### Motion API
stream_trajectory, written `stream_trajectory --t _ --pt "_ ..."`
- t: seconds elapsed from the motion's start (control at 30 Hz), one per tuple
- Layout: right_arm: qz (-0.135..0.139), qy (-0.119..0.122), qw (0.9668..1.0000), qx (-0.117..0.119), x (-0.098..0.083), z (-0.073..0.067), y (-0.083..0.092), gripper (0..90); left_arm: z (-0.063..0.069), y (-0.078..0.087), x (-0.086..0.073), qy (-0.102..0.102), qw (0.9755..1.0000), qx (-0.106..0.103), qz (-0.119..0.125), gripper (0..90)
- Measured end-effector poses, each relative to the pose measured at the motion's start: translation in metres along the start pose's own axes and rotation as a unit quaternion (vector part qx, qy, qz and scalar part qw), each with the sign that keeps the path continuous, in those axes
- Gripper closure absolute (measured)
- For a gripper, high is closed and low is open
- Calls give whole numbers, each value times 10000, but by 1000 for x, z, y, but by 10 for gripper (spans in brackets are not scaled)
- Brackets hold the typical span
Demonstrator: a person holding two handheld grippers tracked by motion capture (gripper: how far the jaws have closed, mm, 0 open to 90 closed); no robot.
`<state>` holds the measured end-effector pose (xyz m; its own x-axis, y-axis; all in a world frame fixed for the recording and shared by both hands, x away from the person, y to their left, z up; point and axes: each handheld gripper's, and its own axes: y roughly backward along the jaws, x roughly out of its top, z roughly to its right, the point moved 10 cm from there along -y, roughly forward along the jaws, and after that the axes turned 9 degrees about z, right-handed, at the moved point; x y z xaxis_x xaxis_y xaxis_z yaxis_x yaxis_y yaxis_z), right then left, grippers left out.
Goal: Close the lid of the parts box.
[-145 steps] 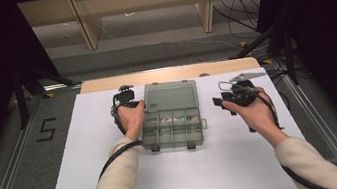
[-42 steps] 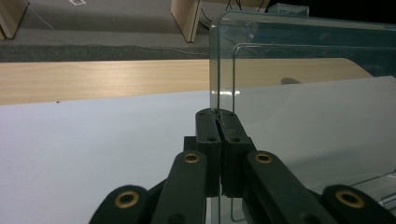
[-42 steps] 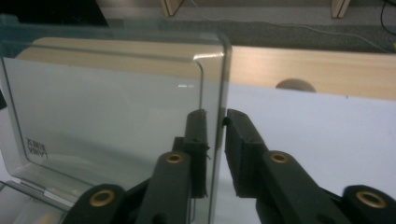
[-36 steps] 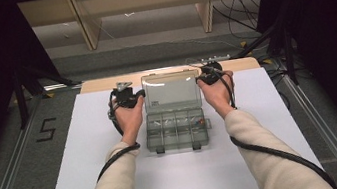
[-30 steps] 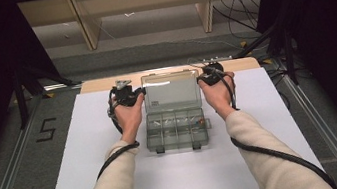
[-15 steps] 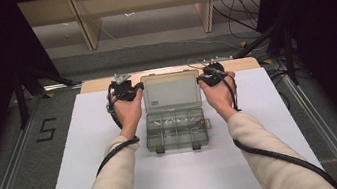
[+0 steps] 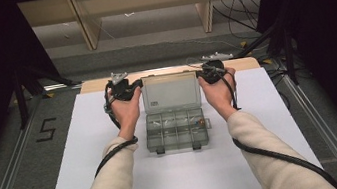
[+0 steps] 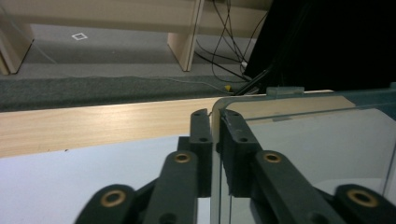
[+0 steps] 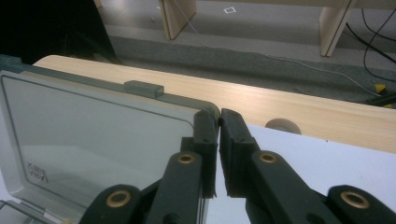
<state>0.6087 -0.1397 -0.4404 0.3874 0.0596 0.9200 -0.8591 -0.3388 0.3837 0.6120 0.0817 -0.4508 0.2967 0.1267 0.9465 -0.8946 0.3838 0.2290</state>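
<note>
Clear plastic organiser box (image 7: 177, 131) lying at the middle of the white table (image 7: 87, 137), its transparent lid (image 7: 171, 91) swung up and back toward the far wooden edge strip (image 7: 94, 85); the divided tray faces upward with small items in its compartments. Left gripper (image 7: 136, 85) clamped on the lid's left upper corner, the lid's edge pinched between its closed black jaws. Right gripper (image 7: 200, 74) clamped likewise on the lid's right upper corner. Both forearms enter from the near side, flanking the box.
</note>
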Motion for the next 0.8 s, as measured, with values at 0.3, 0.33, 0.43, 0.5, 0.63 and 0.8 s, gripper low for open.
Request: stream_trajectory --t 0.3,0.33,0.43,0.5,0.63,0.8 --pt "106 134 9998 43 0 -4 10 859 6 15 2 -395 9992 108 38 873" --pt "131 185 9997 28 0 -4 12 859 7 16 2 -406 9991 109 47 873" --pt "157 199 9997 68 -1 -5 17 859 9 21 2 -527 9985 94 64 872" --pt "175 212 9996 97 -2 -7 21 859 11 24 2 -551 9984 91 87 872" --pt "232 274 9993 123 -3 -9 28 860 13 29 2 -622 9979 82 131 873" --pt "261 271 9992 140 -5 -11 34 862 15 36 1 -712 9973 63 165 873"
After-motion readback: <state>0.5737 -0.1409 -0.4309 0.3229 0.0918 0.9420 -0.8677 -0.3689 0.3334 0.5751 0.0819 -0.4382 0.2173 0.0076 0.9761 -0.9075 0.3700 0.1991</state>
